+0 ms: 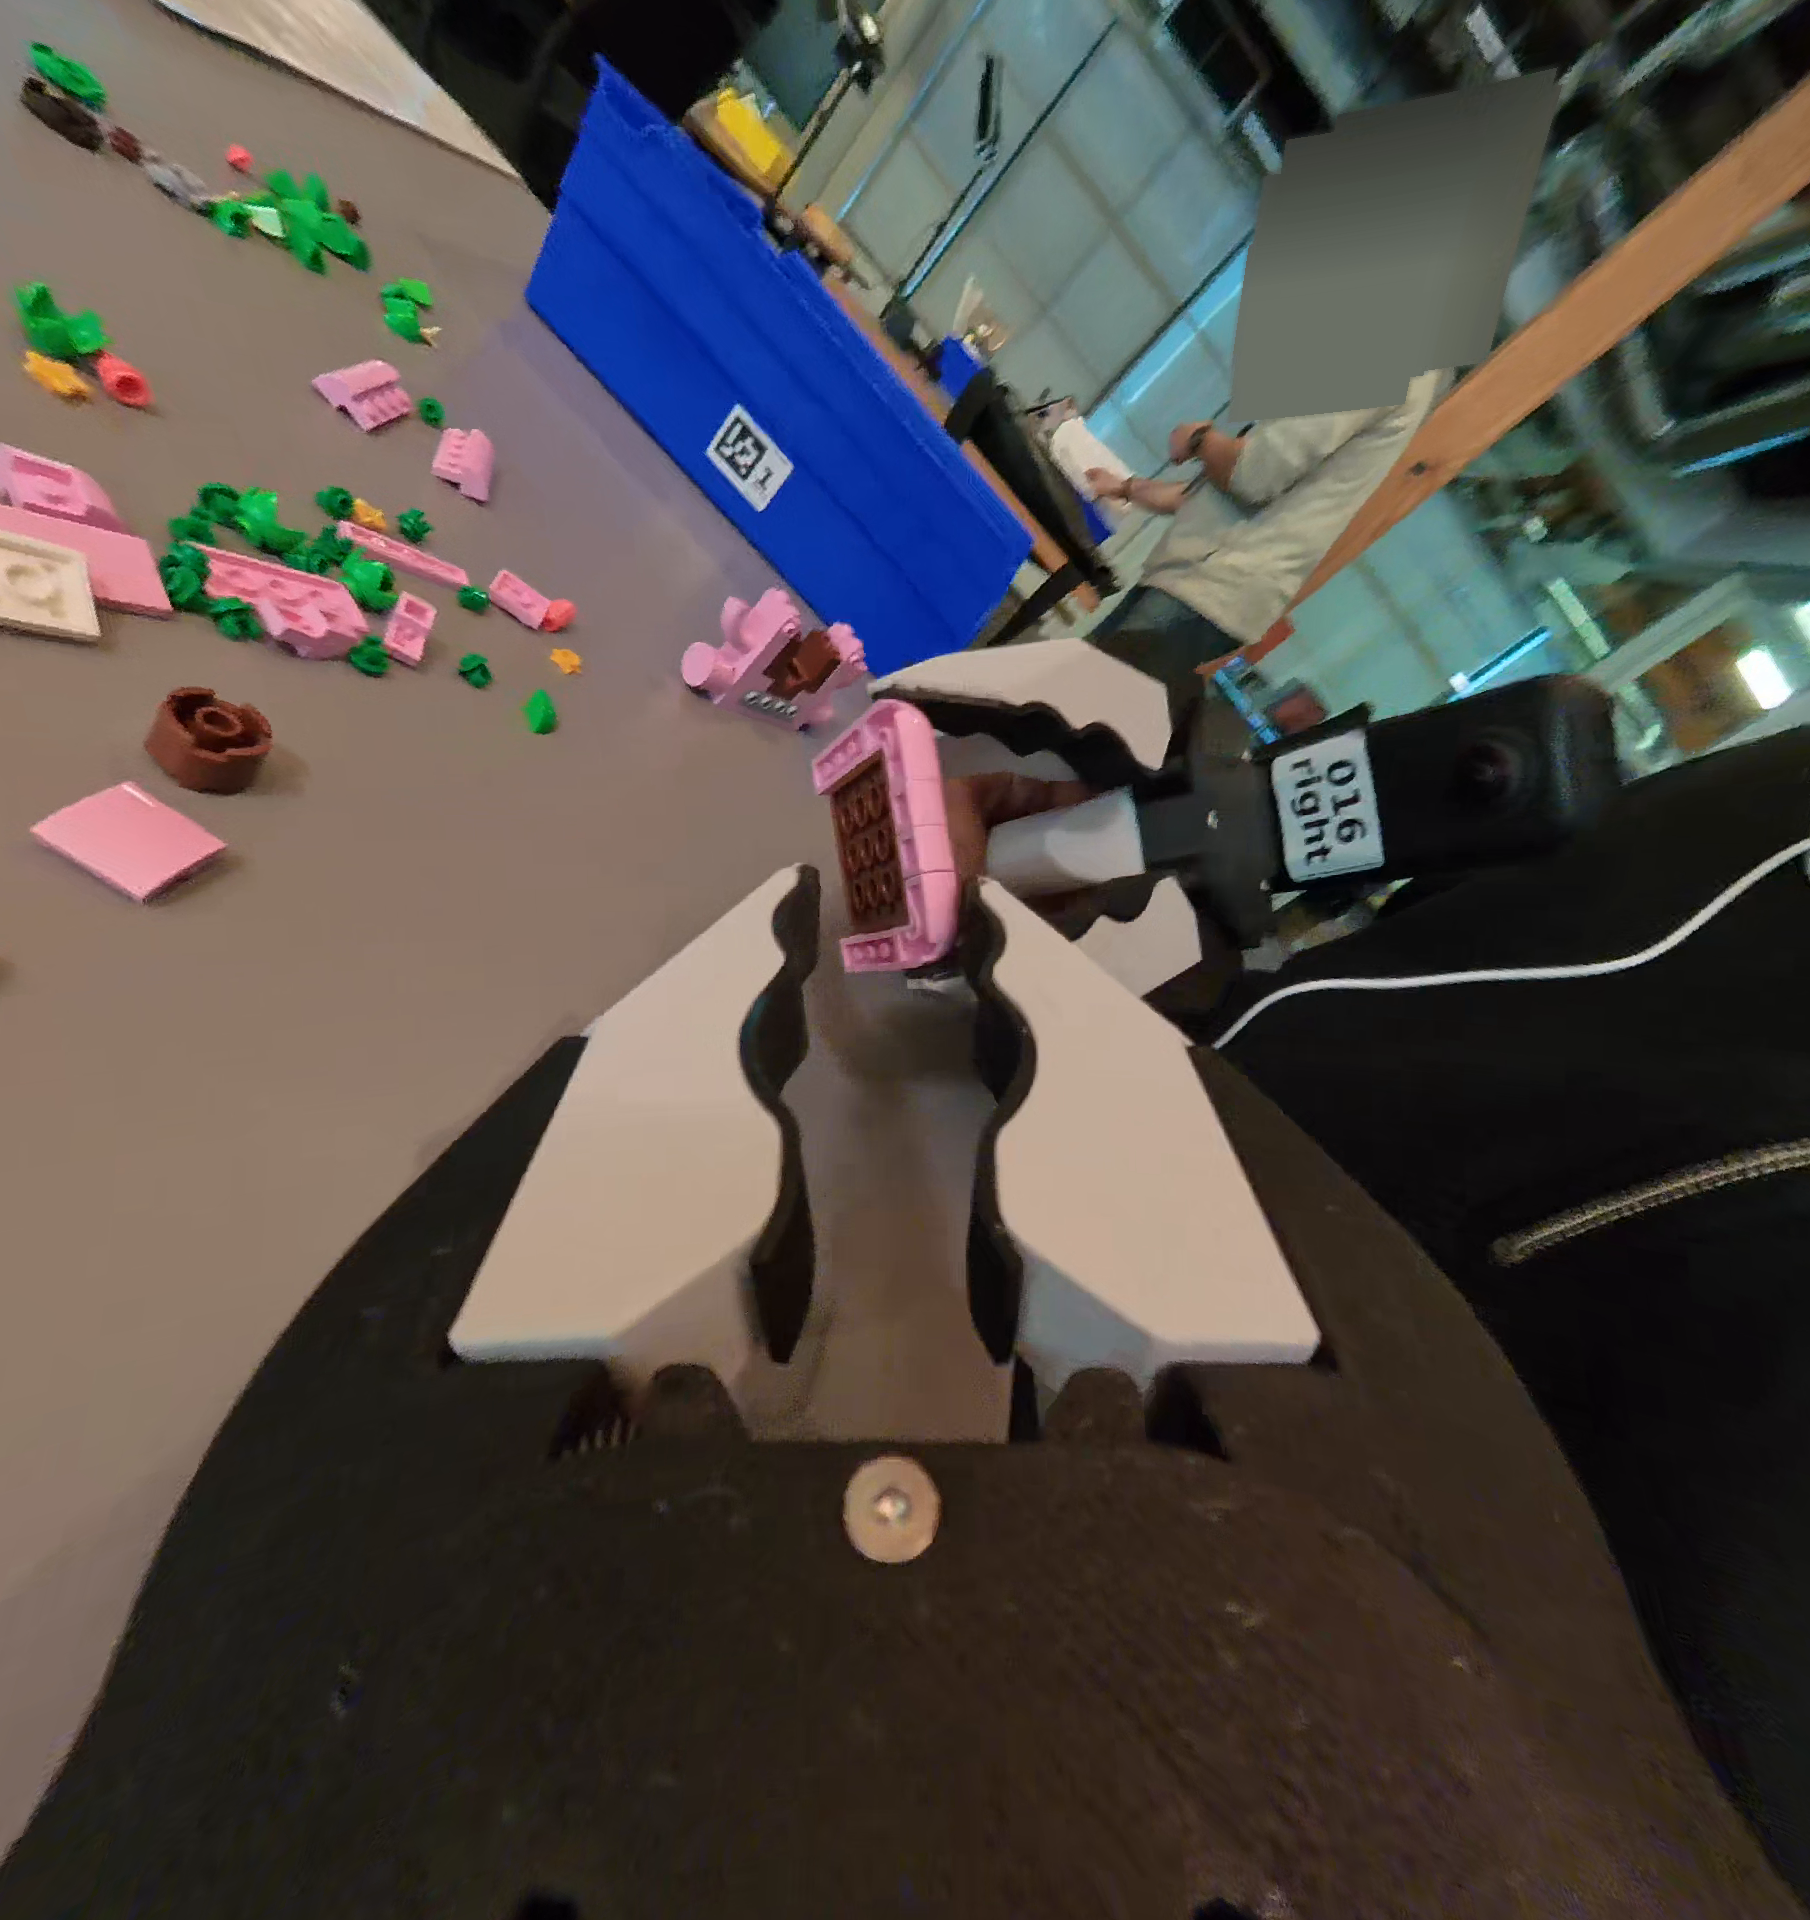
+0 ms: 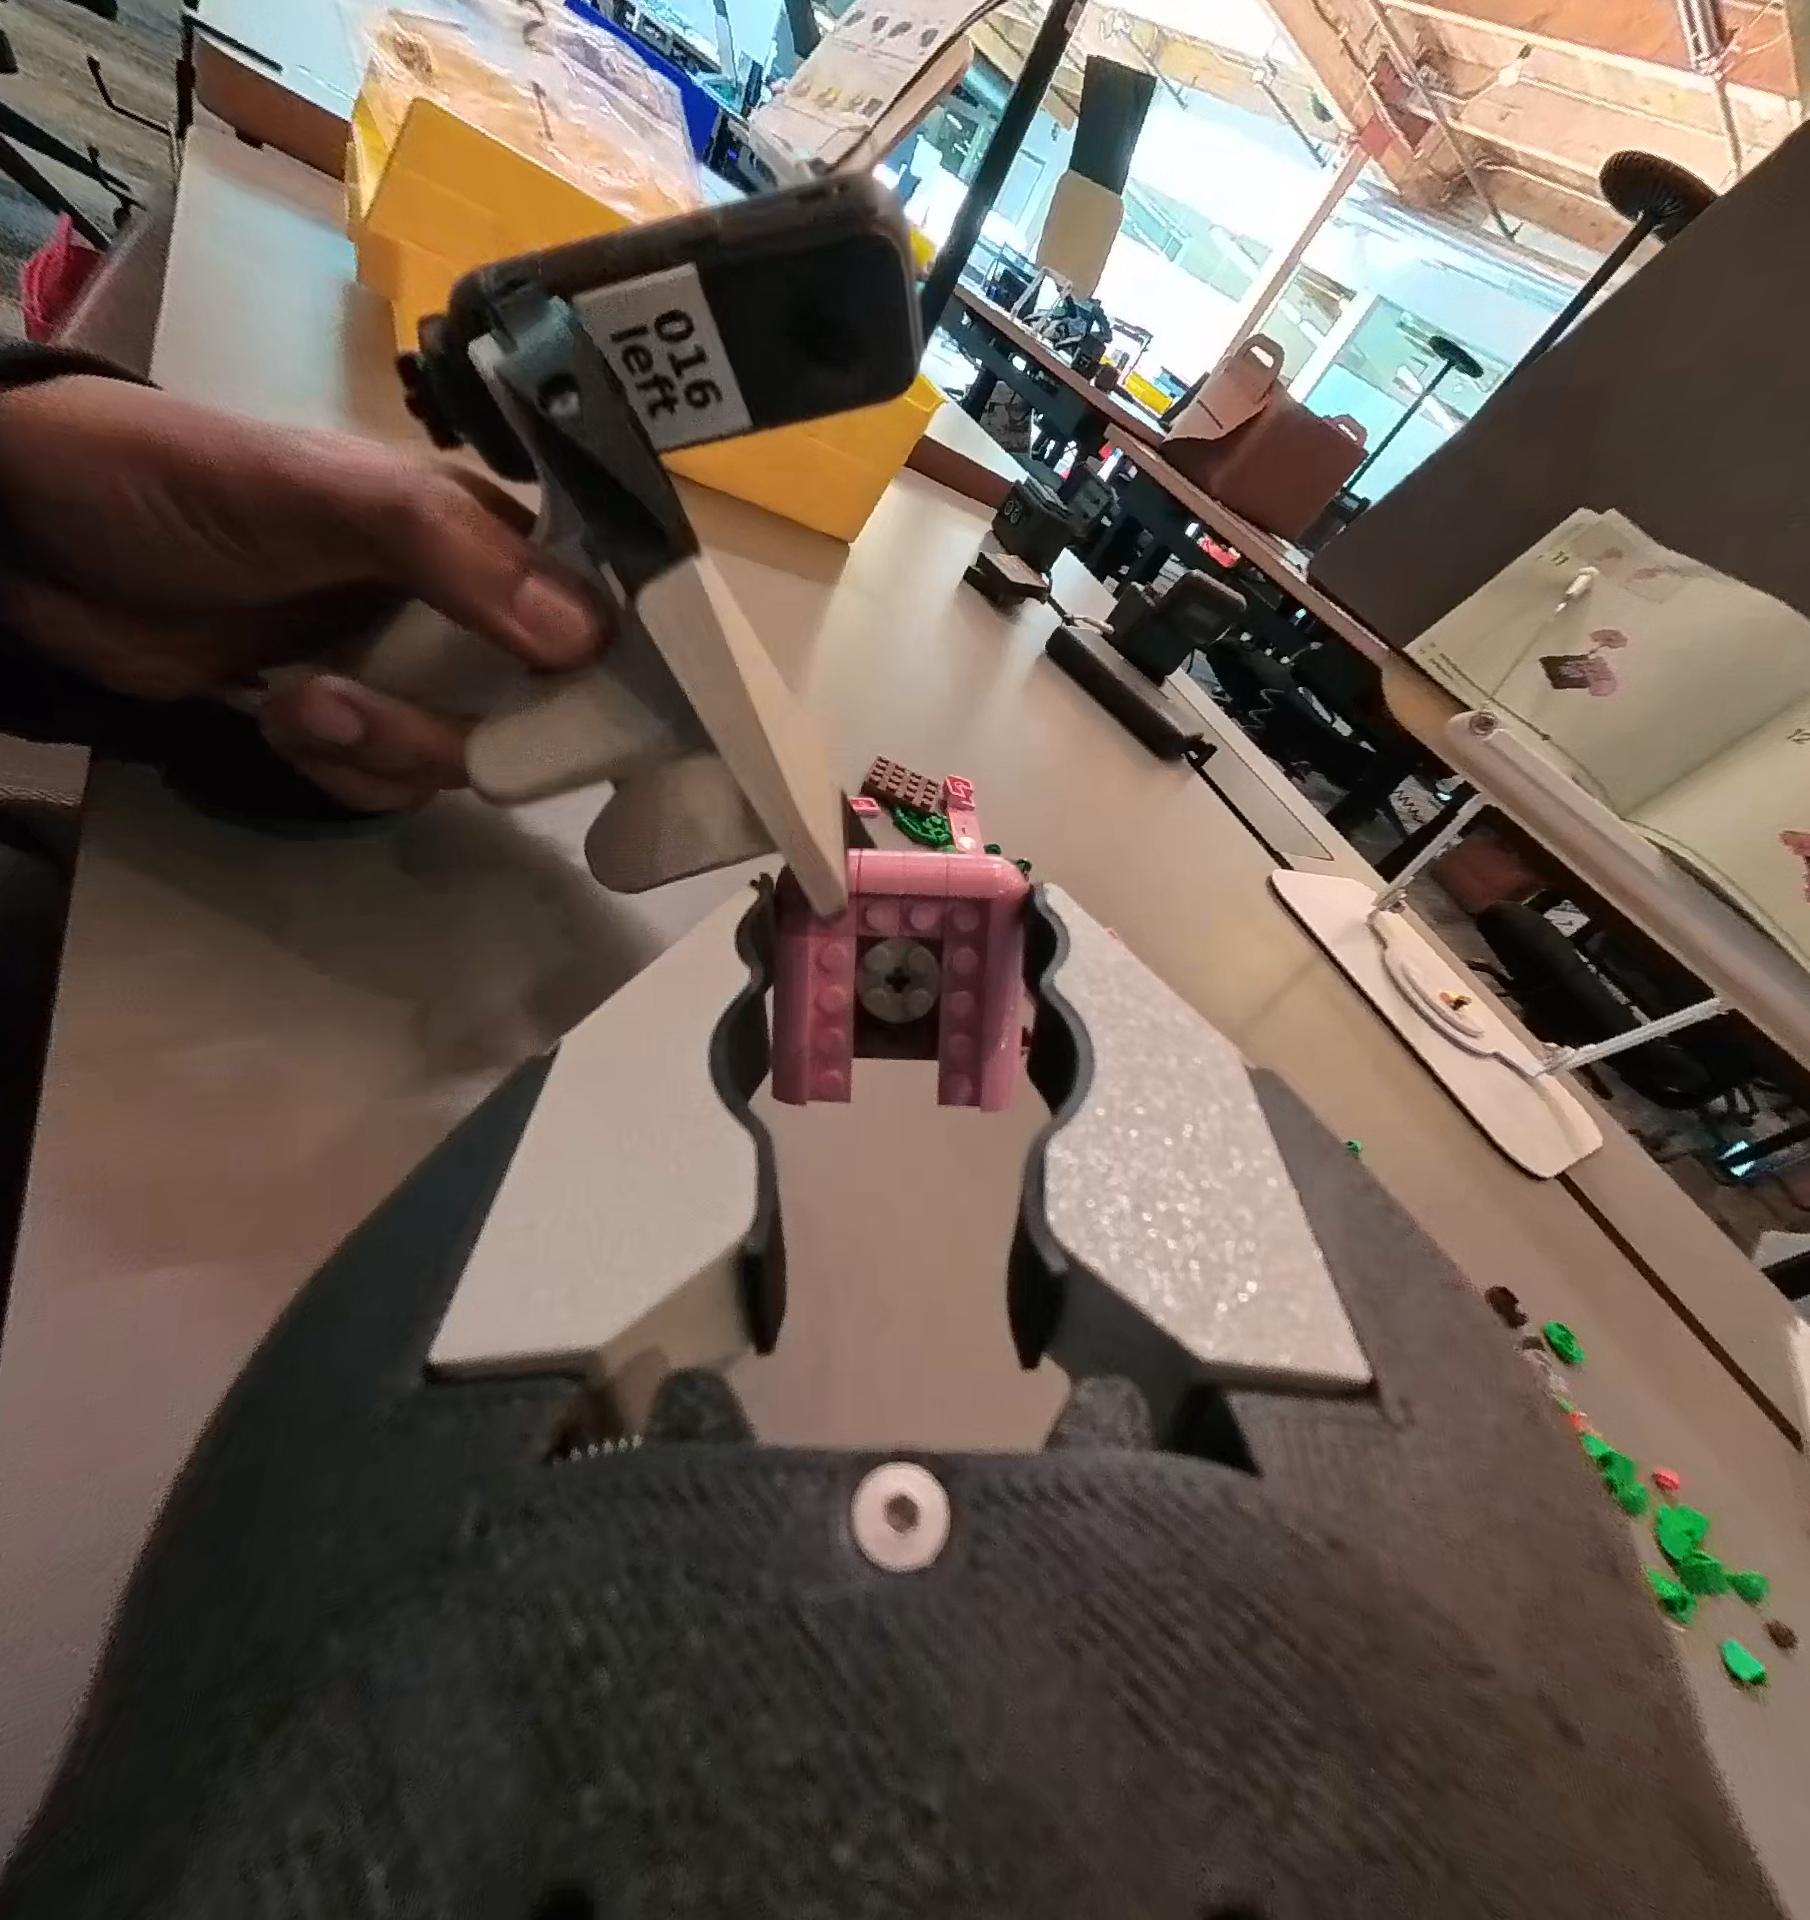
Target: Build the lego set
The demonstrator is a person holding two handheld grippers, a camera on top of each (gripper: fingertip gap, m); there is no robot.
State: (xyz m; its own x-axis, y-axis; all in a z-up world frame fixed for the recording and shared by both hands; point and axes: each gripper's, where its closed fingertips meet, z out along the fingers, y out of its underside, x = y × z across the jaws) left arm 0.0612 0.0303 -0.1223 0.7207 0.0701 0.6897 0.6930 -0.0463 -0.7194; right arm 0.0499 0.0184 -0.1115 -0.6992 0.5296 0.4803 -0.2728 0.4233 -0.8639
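A pink lego assembly with a grey round piece in its middle is clamped between the fingers of my right gripper, held above the table. In the left wrist view the same assembly shows a brown plate face, with the right gripper reaching in from the right. My left gripper is open, its tips on either side of the assembly's lower edge. In the right wrist view the left gripper comes down from the upper left and one fingertip touches the assembly's top left corner.
Loose pink and green pieces, a brown round piece, a pink tile and a small pink-brown build lie on the grey table. A blue bin stands behind. A yellow bin, an open booklet and green bits show too. My left and right fingertips are right by each other.
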